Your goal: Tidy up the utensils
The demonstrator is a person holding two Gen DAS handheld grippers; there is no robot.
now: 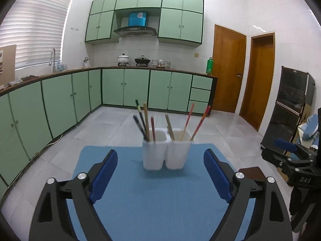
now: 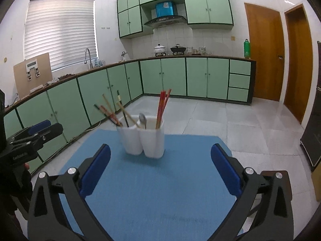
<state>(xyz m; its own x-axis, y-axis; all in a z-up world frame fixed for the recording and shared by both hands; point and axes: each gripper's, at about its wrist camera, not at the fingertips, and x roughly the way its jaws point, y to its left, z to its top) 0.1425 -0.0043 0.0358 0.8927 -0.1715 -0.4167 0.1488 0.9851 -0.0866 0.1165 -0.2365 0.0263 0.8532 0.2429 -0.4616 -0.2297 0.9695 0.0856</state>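
Holding nothing at all, both sets of jaws stand wide apart, with only the blue mat (image 1: 160,200) showing between the blue pads. The left gripper (image 1: 160,158) and the right gripper (image 2: 160,154) both hang over the near part of the table, a little back from the white holder (image 1: 166,152). The holder has two cups joined side by side, and it stands near the far edge of the table, about in the middle. Chopsticks (image 1: 146,120) poke up out of both cups, leaning out in different ways. A spoon (image 2: 142,120) sits in one cup too. Nothing is lying loose on the mat, so the sorting looks nearly done or done. If one more stick must be moved, a good way is to pick just one stick. Come at it from the side where it leans away from the others. Pinch it high up, close to its top end, so the jaws do not bump the rest. Lift it straight up along its lean so the light holder does not tip over.
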